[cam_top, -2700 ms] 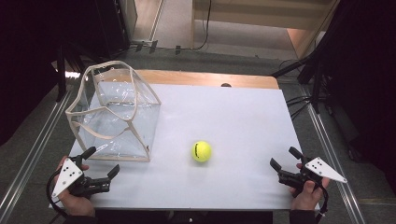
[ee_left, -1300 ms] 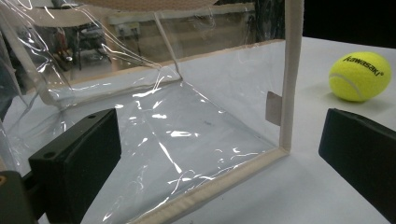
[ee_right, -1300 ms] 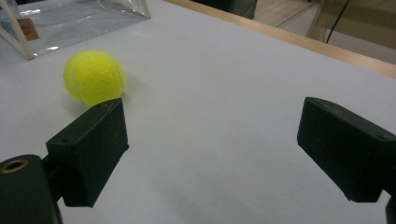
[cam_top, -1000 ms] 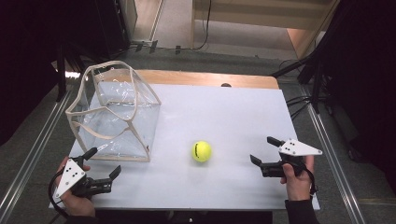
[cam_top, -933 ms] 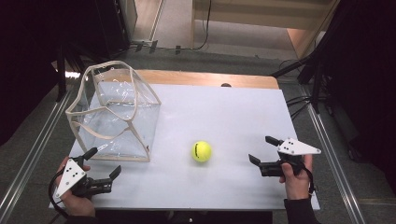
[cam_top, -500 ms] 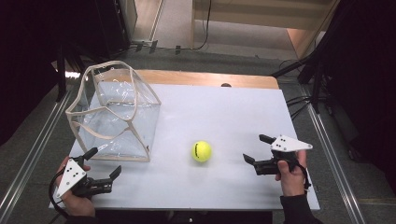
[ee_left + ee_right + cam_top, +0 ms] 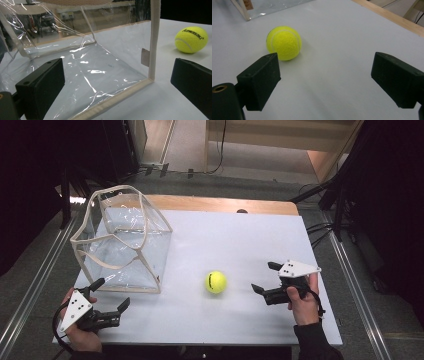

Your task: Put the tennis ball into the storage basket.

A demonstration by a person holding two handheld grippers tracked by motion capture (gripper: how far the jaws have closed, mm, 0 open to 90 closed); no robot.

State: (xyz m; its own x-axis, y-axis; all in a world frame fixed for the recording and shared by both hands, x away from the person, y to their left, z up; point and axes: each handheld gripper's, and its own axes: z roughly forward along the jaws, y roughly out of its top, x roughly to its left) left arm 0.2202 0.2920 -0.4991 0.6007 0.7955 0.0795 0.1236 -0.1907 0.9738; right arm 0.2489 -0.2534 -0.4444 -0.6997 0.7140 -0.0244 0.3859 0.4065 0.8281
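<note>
Yellow felt marks the one small thing on your table: a fuzzy yellow tennis ball lying on the white tabletop, a little right of the clear plastic bag with cream fabric trim and handles, which stands open at the far left. Since the earlier frames your right gripper has travelled from the near right corner leftward toward the ball, while the ball, the bag and your left gripper have kept their places.

Your right gripper has its jaws spread wide and empty, pointing left at the ball; it is near the ball but apart from it. In the right gripper view the ball sits just beyond the left jaw, off centre of the gap, with a corner of the bag at the far left.

Your left gripper, at the near left of the table, is also wide apart and holds nothing. In the left gripper view its jaws frame the near lower corner of the bag, with the ball farther off at the right
</note>
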